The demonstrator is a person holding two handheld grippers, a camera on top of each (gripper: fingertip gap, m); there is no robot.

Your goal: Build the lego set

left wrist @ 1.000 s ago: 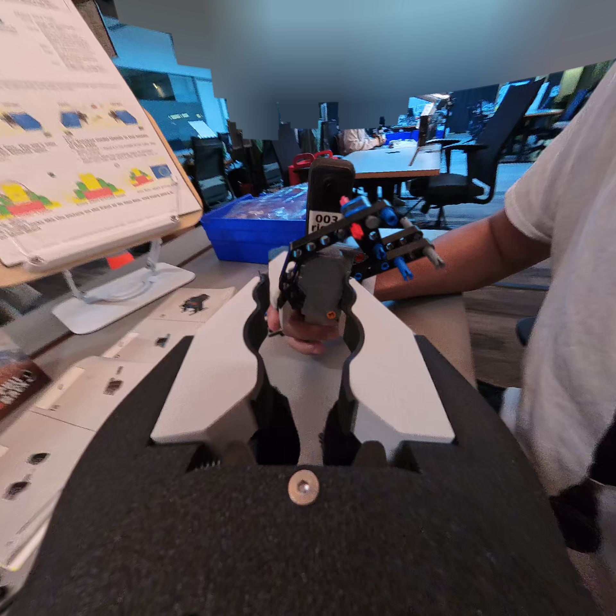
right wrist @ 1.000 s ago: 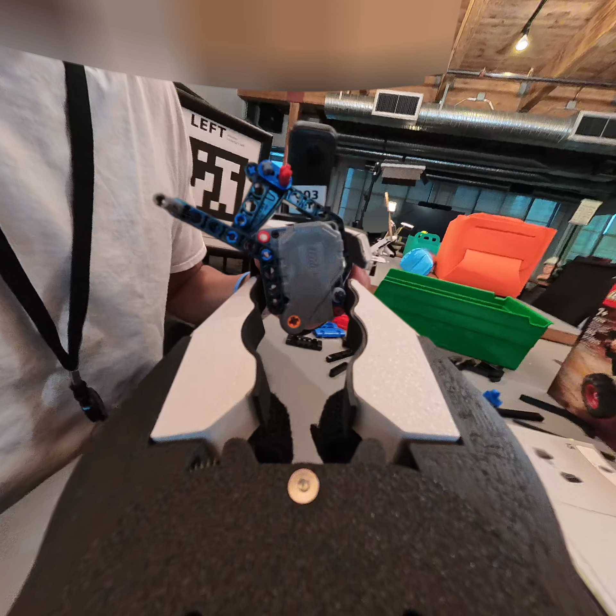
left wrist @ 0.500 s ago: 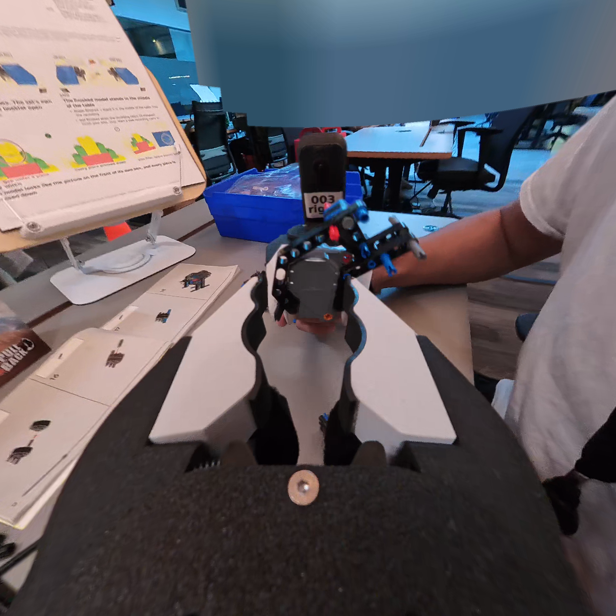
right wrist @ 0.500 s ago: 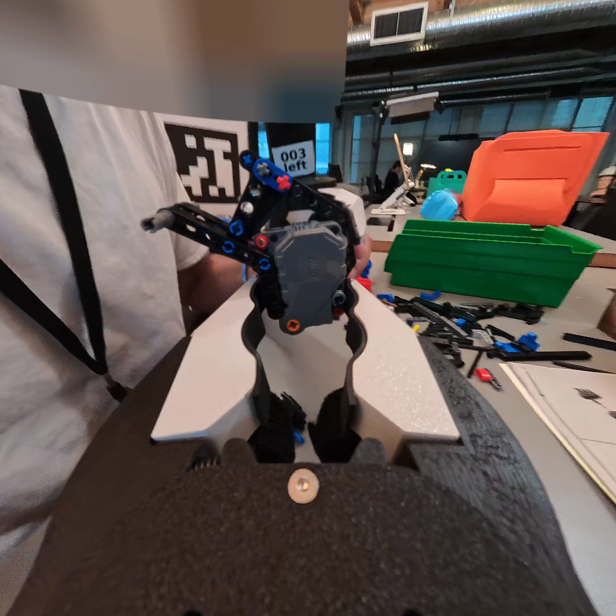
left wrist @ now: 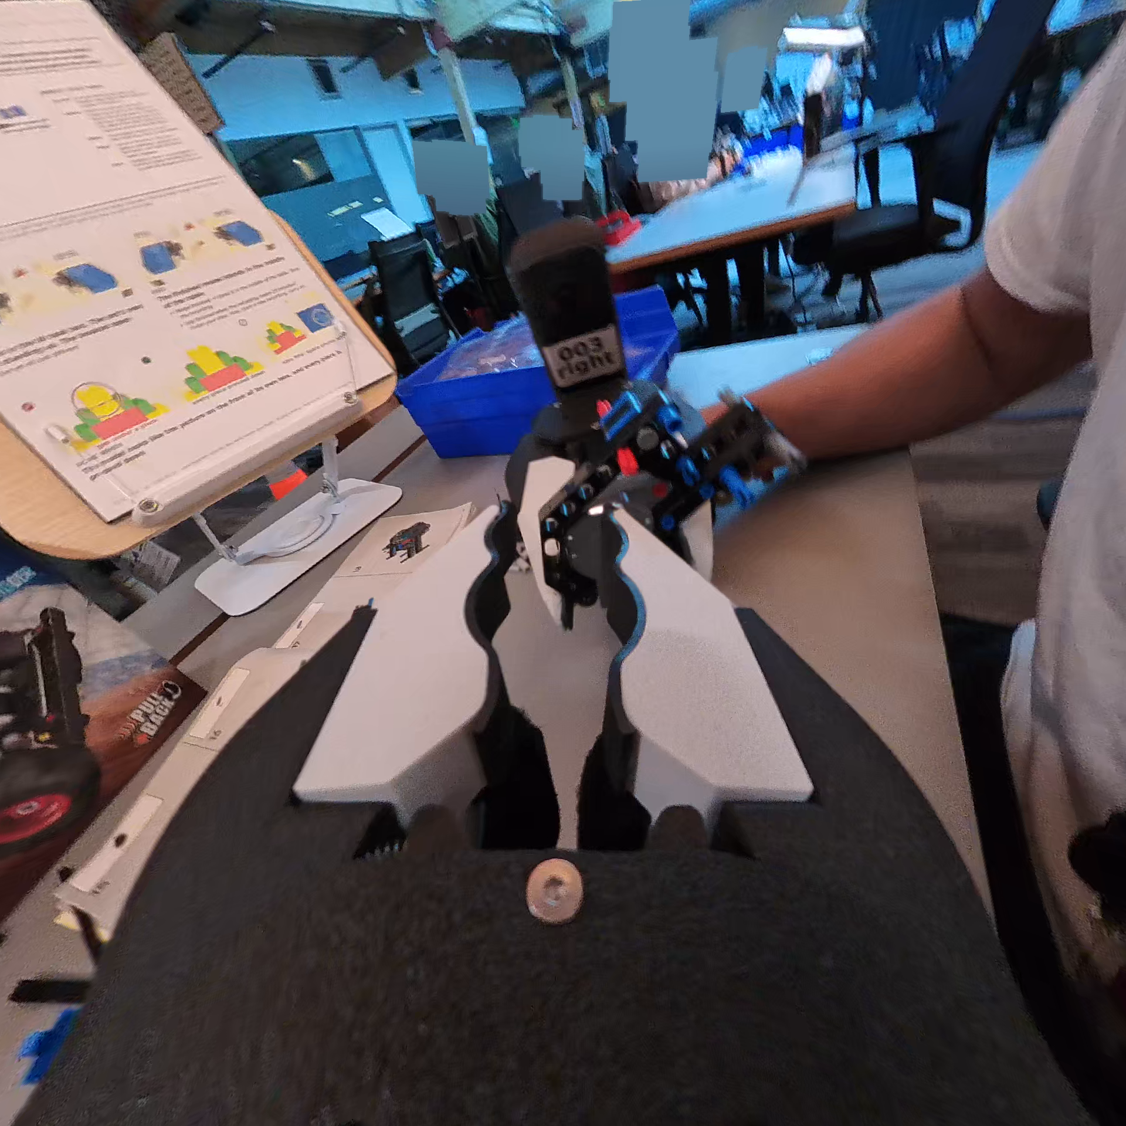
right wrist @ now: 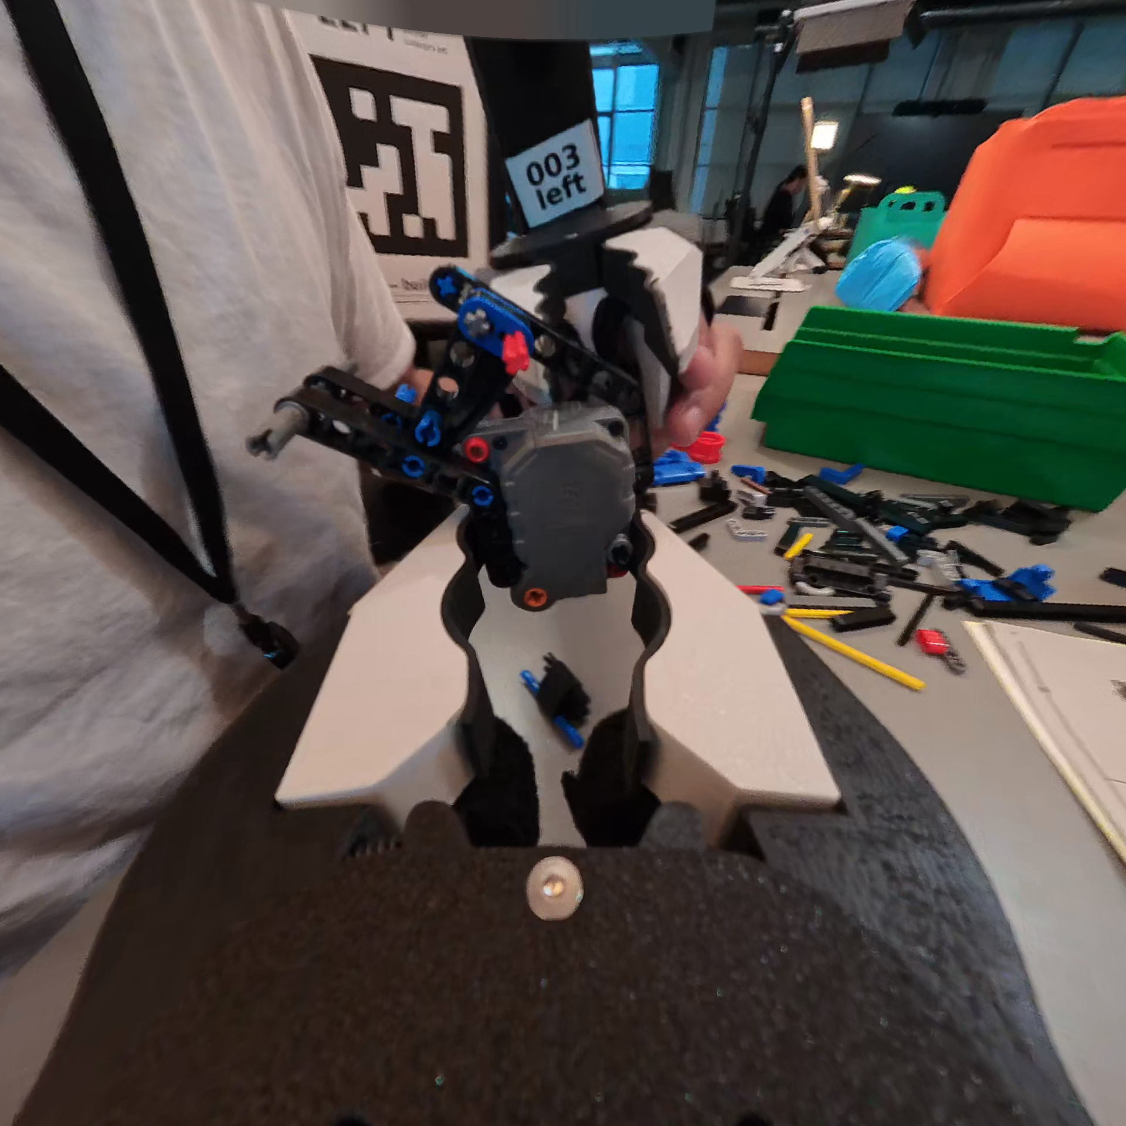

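Note:
The lego assembly (right wrist: 566,506) is a grey motor block with black beams, blue pins and red pins. My right gripper (right wrist: 554,536) is shut on the grey motor and holds it up above the table. My left gripper (left wrist: 554,530) faces it from the other side; the assembly's black beam end (left wrist: 563,536) lies between its fingertips with a gap on the left. In the right wrist view the left gripper (right wrist: 597,317) sits above and behind the motor, around the upper beams. Whether it grips is unclear. A small black piece with blue pins (right wrist: 557,701) lies on the table below.
Loose lego parts (right wrist: 853,548) are scattered before a green bin (right wrist: 944,414). An instruction booklet (right wrist: 1066,701) lies at the right. An instruction sheet on a stand (left wrist: 152,274), a blue bin (left wrist: 518,390) and the set's box (left wrist: 61,731) are at the left. The person's torso is close. The gap from one gripper's tips to the other's is roughly 4 centimeters.
Both grippers dropped nearer the table with the assembly. The motor no longer fills my left gripper's jaws; that gripper now sits higher, by the upper beams. The assembly has tilted.

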